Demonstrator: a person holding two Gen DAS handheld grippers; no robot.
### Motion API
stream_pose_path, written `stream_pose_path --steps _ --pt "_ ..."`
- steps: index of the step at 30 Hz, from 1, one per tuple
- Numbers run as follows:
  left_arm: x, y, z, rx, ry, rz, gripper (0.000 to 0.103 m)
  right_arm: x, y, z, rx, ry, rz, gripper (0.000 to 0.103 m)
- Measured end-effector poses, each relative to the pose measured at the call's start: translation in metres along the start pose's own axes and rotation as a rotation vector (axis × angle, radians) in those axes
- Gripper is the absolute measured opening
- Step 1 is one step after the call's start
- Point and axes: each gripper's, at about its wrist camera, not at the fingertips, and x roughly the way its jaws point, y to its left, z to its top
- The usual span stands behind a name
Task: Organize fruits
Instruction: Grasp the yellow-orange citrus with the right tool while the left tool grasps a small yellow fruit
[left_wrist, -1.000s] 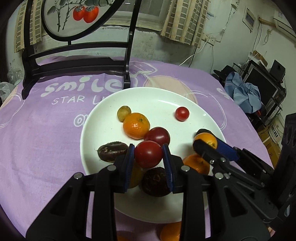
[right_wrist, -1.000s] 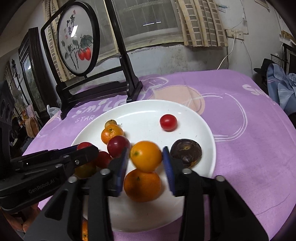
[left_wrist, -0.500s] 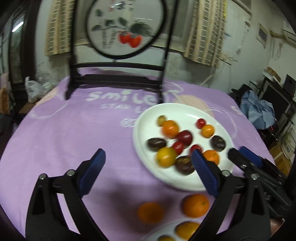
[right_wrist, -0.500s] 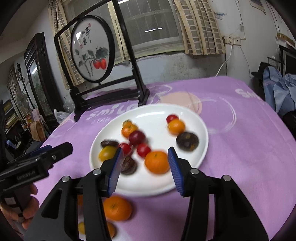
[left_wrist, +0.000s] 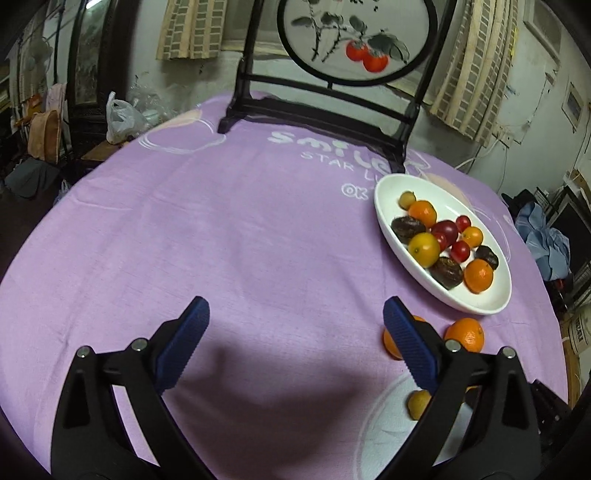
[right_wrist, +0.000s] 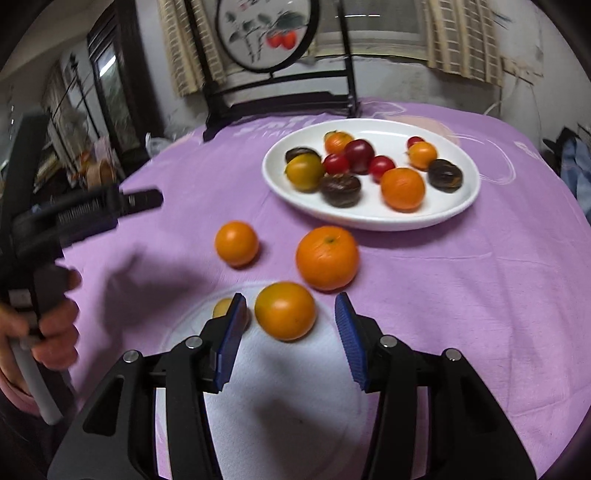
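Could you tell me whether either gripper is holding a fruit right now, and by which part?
Neither: the left gripper gapes over bare cloth, and the right gripper stands open around a yellow-orange fruit, pads not touching it.

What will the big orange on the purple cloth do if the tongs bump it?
The big orange looks round and sits free on the flat purple cloth, so it would probably roll. Its peel looks dimpled, so likely not slippery. It seems firm, probably not squishing easily.

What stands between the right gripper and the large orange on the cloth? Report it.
A yellow-orange fruit sits on the near white plate, just ahead of the open right gripper and short of the large orange. Nothing else visible intervenes.
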Motion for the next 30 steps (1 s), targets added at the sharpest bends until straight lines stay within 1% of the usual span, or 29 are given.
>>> stream_pose_path --steps 2,5,8,16,21,26,28,30 --pt "-0.001 0.001 0.001 -0.005 0.003 -0.001 0.097 0.004 0.001 -0.001 -0.002 0.008 -0.002 0.050" --pt "-0.001 0.002 0.002 -0.020 0.024 -0.037 0.097 0.009 -0.004 -0.002 0.018 0.026 0.018 0.050" --pt "-0.005 -0.001 0.001 -0.016 0.015 -0.051 0.097 0.012 -0.006 -0.002 0.030 0.030 0.028 0.050" --pt "-0.007 -0.008 -0.001 0.020 0.003 -0.040 0.097 0.017 -0.002 -0.004 0.017 0.032 0.025 0.050" --pt "-0.006 -0.006 0.000 0.013 0.007 -0.031 0.097 0.019 -0.004 -0.003 0.025 0.032 0.038 0.041" --pt "-0.004 -0.005 -0.001 0.010 0.012 -0.029 0.097 0.018 -0.004 -0.002 0.021 0.032 0.039 0.040" --pt "-0.004 -0.006 -0.001 0.013 0.015 -0.029 0.097 0.011 -0.007 -0.002 0.037 0.018 0.042 0.040" --pt "-0.003 -0.007 -0.002 0.016 0.024 -0.028 0.097 -0.002 -0.014 0.002 0.082 -0.021 0.075 0.040"
